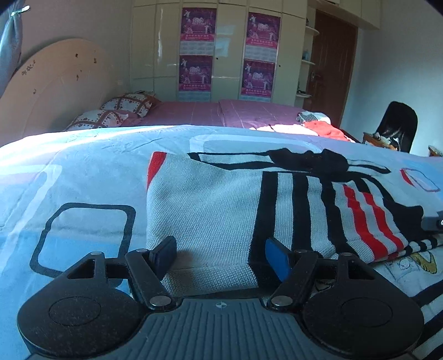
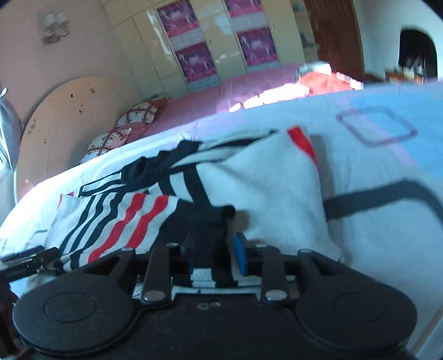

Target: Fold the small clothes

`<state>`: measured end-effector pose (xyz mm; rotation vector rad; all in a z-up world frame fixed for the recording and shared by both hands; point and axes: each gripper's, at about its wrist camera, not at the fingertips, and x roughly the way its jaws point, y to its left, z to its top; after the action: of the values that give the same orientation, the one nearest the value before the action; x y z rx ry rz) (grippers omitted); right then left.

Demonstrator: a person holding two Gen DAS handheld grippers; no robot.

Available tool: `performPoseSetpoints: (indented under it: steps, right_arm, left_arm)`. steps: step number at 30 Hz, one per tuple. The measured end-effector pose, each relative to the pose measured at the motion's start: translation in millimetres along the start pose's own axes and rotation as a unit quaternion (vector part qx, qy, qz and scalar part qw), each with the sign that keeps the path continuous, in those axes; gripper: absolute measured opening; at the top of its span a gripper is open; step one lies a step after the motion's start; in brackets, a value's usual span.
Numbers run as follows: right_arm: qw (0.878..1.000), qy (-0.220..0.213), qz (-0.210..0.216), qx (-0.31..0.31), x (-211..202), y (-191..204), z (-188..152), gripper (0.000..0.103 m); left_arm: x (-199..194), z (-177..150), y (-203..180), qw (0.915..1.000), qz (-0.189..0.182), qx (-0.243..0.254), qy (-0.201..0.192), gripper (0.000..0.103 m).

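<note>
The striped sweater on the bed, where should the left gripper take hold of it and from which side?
Grip the near folded hem of the striped sweater, the plain white part straight ahead of the open left gripper. Come in low from the near side, along the bedspread: that edge lies flat and faces the fingers. The right gripper already pinches the striped edge.

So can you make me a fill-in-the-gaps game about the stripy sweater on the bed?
1. The left hand-held gripper has its fingers ____ over the sweater.
2. The right hand-held gripper is shut on the sweater's black and white ____.
3. Besides black and white, the sweater has stripes coloured ____.
4. The posters hang on the ____ doors.

Missing words: open; hem; red; wardrobe
</note>
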<state>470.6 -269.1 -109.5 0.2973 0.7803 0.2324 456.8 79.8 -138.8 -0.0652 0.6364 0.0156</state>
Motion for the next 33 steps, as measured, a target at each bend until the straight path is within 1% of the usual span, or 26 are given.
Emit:
performPoseSetpoints:
  steps: [2,3,4,5,7,9,11,12,14,15,16,17,18,19,20,21,22,23,24,25,26,27,28,30,31,33]
  right_arm:
    - [1.0,0.001,0.019,0.015,7,-5,0,0.017]
    - [0.999,0.0,0.034,0.02,10,-7,1,0.01]
    - [0.999,0.002,0.045,0.02,12,-7,0,0.009]
    - [0.999,0.0,0.045,0.014,11,-6,1,0.009]
    - [0.998,-0.014,0.058,0.014,0,-10,1,0.008]
    - [0.998,-0.009,0.055,0.008,-10,-16,-3,0.007]
    - [0.999,0.006,0.044,0.001,-5,-19,-9,0.005]
    - [0.999,0.005,0.044,-0.004,-2,-20,-10,0.004]
    - [0.999,0.004,0.037,-0.021,-1,-16,-4,0.006]
    - [0.999,-0.007,0.027,-0.032,-7,-11,-1,0.013]
    - [0.998,-0.028,0.018,-0.048,-16,-7,1,0.013]
    - [0.997,-0.043,0.024,-0.061,-24,-3,2,0.013]
    - [0.996,-0.041,0.036,-0.067,-26,-1,3,0.013]
    - [0.996,-0.027,0.046,-0.073,-21,2,3,0.012]
    - [0.995,0.007,0.04,-0.086,-8,5,1,0.012]
    - [0.994,0.033,0.031,-0.096,4,5,-3,0.012]
    - [0.994,0.022,0.03,-0.103,2,6,-3,0.012]
    - [0.994,0.03,0.022,-0.1,-1,7,0,0.015]
    - [0.995,0.026,0.013,-0.096,-10,7,2,0.022]
    - [0.995,0.013,0.013,-0.094,-22,6,1,0.023]
    - [0.996,0.001,0.021,-0.09,-36,2,-1,0.024]
    - [0.996,-0.002,0.028,-0.08,-48,-3,-4,0.026]
    - [0.997,-0.001,0.036,-0.066,-60,-10,-9,0.029]
    - [0.999,0.003,0.045,-0.029,-84,-25,-25,0.032]
    - [0.999,0.004,0.04,-0.013,-96,-32,-35,0.036]
    - [1.0,0.002,0.028,0.014,-120,-43,-57,0.037]
  left_arm:
    - [-6,-3,1,0.9997,0.012,-0.018,-0.01,0.071]
    - [-7,-4,1,0.9994,0.02,-0.024,-0.015,0.071]
    - [-7,-5,0,0.9991,0.032,-0.026,-0.012,0.071]
    - [-6,-5,-1,0.9989,0.041,-0.024,-0.006,0.071]
    - [-4,-6,-4,0.9987,0.049,-0.014,0.0,0.071]
    - [0,-5,-8,0.9984,0.054,-0.002,0.011,0.071]
    - [4,-5,-12,0.9976,0.065,0.013,0.017,0.071]
    - [6,-4,-14,0.9971,0.071,0.018,0.02,0.071]
    - [2,2,-16,0.9967,0.077,0.012,0.022,0.071]
    - [-2,3,-18,0.997,0.075,0.011,0.016,0.071]
    - [-5,3,-19,0.9972,0.073,0.012,0.011,0.071]
    - [-4,2,-21,0.9968,0.076,0.017,0.018,0.071]
    - [3,0,-23,0.9955,0.084,0.027,0.033,0.071]
    - [6,-2,-25,0.9948,0.089,0.036,0.033,0.071]
    - [10,-1,-26,0.9943,0.094,0.04,0.032,0.074]
    - [12,2,-24,0.9942,0.096,0.033,0.036,0.077]
    - [12,5,-21,0.9947,0.092,0.022,0.042,0.077]
    - [10,7,-18,0.9951,0.088,0.011,0.045,0.077]
    - [6,8,-17,0.9951,0.088,0.01,0.044,0.077]
    - [-2,7,-17,0.9947,0.093,0.013,0.041,0.077]
    - [-11,4,-15,0.9948,0.094,0.014,0.038,0.081]
    - [-22,0,-12,0.9954,0.089,0.012,0.033,0.086]
    - [-33,-5,-10,0.9959,0.085,0.01,0.03,0.086]
    - [-57,-20,-1,0.9967,0.071,0.008,0.037,0.086]
    - [-70,-30,4,0.9972,0.062,0.004,0.042,0.086]
    - [-95,-49,13,0.9978,0.043,-0.003,0.05,0.086]
